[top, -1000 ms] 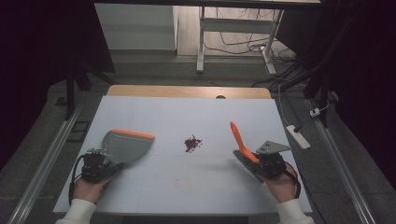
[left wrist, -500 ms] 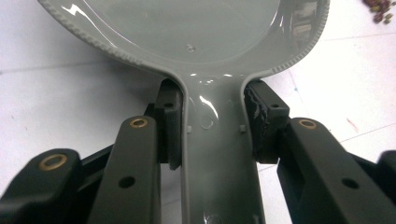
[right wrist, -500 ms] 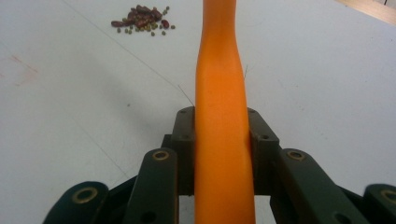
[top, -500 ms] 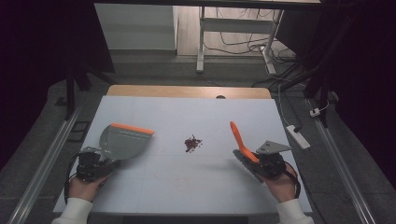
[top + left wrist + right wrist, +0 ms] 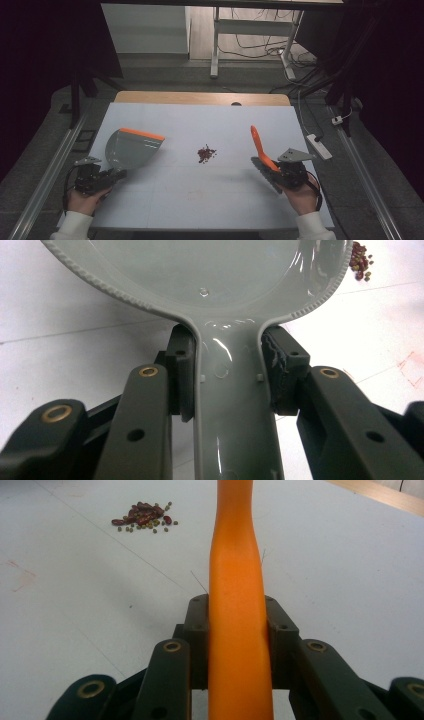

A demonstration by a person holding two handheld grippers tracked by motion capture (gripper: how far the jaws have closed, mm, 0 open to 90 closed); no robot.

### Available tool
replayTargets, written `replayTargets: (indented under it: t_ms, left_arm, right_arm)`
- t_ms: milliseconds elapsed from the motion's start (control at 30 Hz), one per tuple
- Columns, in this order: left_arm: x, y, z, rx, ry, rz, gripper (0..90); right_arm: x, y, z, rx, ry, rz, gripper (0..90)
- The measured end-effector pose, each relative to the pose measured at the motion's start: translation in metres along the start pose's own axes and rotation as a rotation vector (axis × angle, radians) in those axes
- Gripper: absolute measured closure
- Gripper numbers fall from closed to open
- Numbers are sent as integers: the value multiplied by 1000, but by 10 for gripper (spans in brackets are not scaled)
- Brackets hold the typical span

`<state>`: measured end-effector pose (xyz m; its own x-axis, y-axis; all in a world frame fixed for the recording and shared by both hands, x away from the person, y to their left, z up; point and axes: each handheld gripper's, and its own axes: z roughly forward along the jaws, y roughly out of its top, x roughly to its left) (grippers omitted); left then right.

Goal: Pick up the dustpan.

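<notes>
Small heap of dark red beans [image 5: 206, 153] midway between grey plastic dustpan [image 5: 131, 148], clamped in left gripper [image 5: 114, 175], and orange-handled brush [image 5: 261, 147], clamped in right gripper [image 5: 272, 169]; roughly equidistant.

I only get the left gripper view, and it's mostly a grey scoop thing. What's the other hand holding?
Observer: The right hand-held gripper is shut on an orange brush handle.
Operator: Does my scoop have any colour on it?
Observer: Yes, the dustpan has an orange front edge, seen from the high view.
Operator: Where's the little pile of beans?
Observer: On the white table, between the dustpan and the brush, touching neither.
</notes>
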<state>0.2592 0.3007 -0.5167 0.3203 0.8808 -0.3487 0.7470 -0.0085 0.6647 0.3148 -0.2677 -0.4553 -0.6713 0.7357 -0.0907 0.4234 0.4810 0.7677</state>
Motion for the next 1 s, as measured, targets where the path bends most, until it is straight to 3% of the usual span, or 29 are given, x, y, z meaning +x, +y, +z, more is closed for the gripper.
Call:
replayTargets:
  t_ms: [300, 600, 733, 1000]
  left_arm:
    - [-10, 6, -6, -48, -39, 40, 613]
    - [-6, 12, -1, -50, -43, 79, 612]
    - [-8, 12, -2, -52, -46, 115, 613]
    - [-15, 18, -6, -68, -102, 205, 612]
  right_arm:
    - [0, 4, -5, -62, 36, 21, 695]
    - [-1, 2, -4, -53, 20, 21, 695]
    - [2, 2, -1, -35, 11, 10, 696]
    - [6, 5, -2, -50, 23, -3, 696]
